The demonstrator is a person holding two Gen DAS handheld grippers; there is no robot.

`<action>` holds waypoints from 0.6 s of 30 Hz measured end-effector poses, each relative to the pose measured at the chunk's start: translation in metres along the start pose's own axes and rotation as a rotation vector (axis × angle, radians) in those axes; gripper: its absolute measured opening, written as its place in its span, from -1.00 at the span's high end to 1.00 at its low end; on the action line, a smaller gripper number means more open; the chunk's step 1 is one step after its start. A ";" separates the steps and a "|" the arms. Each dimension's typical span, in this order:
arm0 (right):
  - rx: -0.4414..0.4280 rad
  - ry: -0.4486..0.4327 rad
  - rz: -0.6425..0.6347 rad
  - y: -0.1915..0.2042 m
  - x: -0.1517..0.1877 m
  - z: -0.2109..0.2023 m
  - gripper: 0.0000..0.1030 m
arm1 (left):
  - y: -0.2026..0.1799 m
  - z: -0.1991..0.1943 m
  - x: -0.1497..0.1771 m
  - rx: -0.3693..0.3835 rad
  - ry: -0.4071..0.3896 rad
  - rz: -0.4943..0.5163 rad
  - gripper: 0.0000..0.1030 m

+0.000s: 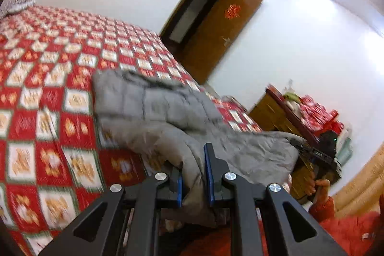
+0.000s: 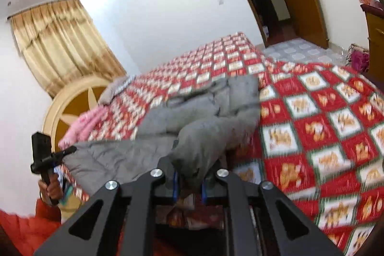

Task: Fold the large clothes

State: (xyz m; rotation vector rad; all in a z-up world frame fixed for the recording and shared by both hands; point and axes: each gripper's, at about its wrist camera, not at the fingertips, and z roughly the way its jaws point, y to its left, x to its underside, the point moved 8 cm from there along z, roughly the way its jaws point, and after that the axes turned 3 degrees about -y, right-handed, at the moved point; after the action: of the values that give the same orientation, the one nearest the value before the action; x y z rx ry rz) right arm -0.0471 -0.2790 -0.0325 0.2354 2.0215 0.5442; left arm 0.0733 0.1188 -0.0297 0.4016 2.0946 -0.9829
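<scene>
Both tools clamped on grey padded coat [image 1: 156,109] | left tool [image 1: 195,174] | right tool [image 2: 188,180] | hem lifted, apparently, off bed [image 1: 48,78]

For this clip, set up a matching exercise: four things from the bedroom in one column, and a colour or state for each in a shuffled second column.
Things:
1. padded coat
2. bedspread
3. door
4. curtain

Descriptions:
A. brown wood, standing open
B. grey, pinched at its near edge by the left gripper and the right gripper
C. beige, hanging by the wall
D. red and white checks

Pairs: 1-B, 2-D, 3-A, 4-C
</scene>
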 end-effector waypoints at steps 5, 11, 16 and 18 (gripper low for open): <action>-0.024 -0.077 0.025 -0.009 -0.072 0.035 0.71 | 0.027 0.028 -0.060 -0.068 -0.056 -0.059 0.71; 0.046 -0.051 0.047 -0.036 -0.141 0.133 0.71 | 0.092 0.102 -0.119 -0.155 -0.043 -0.176 0.71; 0.154 -0.018 0.026 -0.064 -0.166 0.215 0.71 | 0.156 0.179 -0.138 -0.259 0.018 -0.271 0.71; 0.194 0.008 0.030 -0.081 -0.167 0.256 0.71 | 0.177 0.206 -0.141 -0.291 0.043 -0.307 0.71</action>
State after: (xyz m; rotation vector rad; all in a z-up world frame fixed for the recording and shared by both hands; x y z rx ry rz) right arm 0.2624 -0.3434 -0.0450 0.3821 2.0831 0.3676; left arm 0.3701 0.0837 -0.0971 -0.0486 2.3399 -0.8240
